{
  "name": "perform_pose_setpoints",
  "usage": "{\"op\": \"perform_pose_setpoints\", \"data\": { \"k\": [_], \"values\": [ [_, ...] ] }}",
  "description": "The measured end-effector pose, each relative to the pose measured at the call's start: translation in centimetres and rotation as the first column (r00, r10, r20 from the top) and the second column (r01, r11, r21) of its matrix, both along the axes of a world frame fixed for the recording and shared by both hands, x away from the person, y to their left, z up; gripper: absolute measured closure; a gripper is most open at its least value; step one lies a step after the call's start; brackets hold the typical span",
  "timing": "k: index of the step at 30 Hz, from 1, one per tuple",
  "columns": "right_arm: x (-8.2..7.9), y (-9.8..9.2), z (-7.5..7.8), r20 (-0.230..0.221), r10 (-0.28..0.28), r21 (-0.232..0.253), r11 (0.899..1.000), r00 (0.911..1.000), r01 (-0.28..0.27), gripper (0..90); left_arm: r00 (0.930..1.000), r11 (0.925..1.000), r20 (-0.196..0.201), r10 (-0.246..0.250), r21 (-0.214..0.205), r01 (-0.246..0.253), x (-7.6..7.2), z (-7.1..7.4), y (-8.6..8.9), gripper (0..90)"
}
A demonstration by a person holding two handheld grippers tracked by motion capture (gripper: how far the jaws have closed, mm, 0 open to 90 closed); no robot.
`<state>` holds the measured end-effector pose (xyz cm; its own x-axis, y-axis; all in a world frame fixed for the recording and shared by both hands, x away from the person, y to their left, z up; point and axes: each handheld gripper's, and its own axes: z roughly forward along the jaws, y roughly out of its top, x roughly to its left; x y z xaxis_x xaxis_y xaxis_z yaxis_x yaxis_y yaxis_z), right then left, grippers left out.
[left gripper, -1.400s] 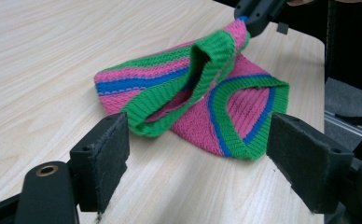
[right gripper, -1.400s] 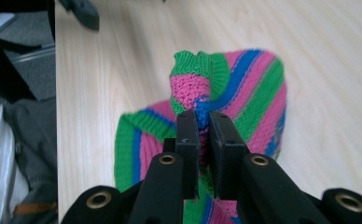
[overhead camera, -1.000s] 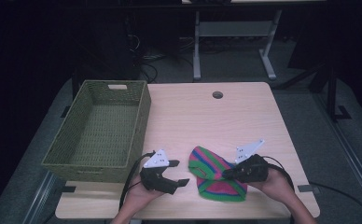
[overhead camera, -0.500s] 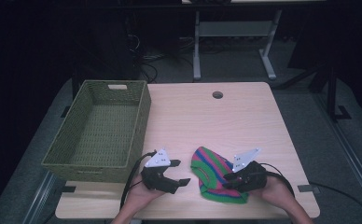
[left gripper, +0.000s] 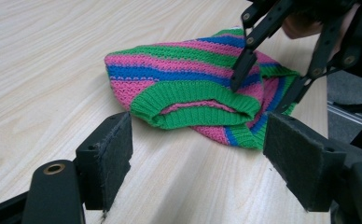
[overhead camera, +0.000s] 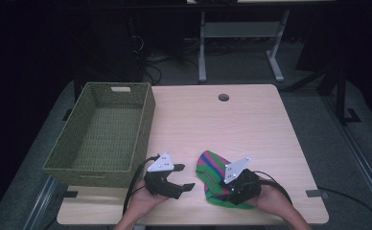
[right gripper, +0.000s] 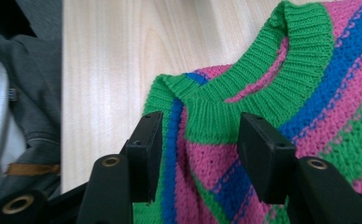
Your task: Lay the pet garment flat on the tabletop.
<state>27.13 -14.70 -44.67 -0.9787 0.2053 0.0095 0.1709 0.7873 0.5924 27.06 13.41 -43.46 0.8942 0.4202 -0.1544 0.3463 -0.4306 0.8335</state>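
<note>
Dark floor and a tangle of cables surround the pale wooden tabletop [overhead camera: 241, 124], and everything worth watching sits at its near edge. Take the striped knitted garment [overhead camera: 213, 175] as the marker: pink, blue and green bands with a green ribbed cuff, lying crumpled flat on the wood close to the person's side. The right claw [overhead camera: 221, 193] sits directly on top of the garment's near end, pointing down into it; seen along its own jaws, the wool [right gripper: 272, 107] lies under and between the two pads, with the green ribbing just beyond them. Its jaws have just been opening and now stand partly apart, the pads clear of the fabric on either side, so nothing is gripped. The left claw [overhead camera: 185, 178] waits just beside the garment on the basket side, low over bare wood, jaws wide apart and holding nothing; from its camera the garment [left gripper: 188, 88] lies a short way ahead of the pads, cuff turned toward them, with the right claw's [left gripper: 268, 86] black fingers standing on the knit behind. Well beyond the garment, on that same side past the left claw, stands a green woven basket [overhead camera: 145, 120].
</note>
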Motion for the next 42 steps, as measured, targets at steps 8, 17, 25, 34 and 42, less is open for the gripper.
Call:
{"op": "perform_pose_setpoints", "data": {
  "k": [8,17,25,34,42],
  "values": [
    [-0.5,0.6,-0.4,0.098,-0.017,-0.053,0.998,0.995,0.023,70.5,0.9998,0.9996,0.002,-0.02,0.019,0.02,0.2,-0.1,-0.1,25.8],
    [0.0,-1.0,1.1,0.074,-0.033,0.041,0.999,0.9967,0.03,84.1,0.9996,0.9995,0.013,-0.025,0.018,0.025,0.7,0.0,-0.5,26.3],
    [0.2,-3.7,3.7,0.038,-0.029,0.166,0.986,0.9988,0.022,84.5,0.9983,0.9978,0.025,-0.052,0.042,0.051,1.5,-0.6,-1.7,29.3],
    [0.1,-5.8,4.7,0.026,-0.023,0.247,0.969,0.9994,0.016,84.5,0.9942,0.9949,0.06,-0.09,0.053,0.086,1.6,-0.8,-2.9,31.8],
    [0.0,-6.5,5.0,0.014,-0.019,0.271,0.962,0.9997,0.015,84.5,0.9909,0.9916,0.063,-0.119,0.058,0.116,2.0,-0.8,-3.7,35.4]
  ]
}}
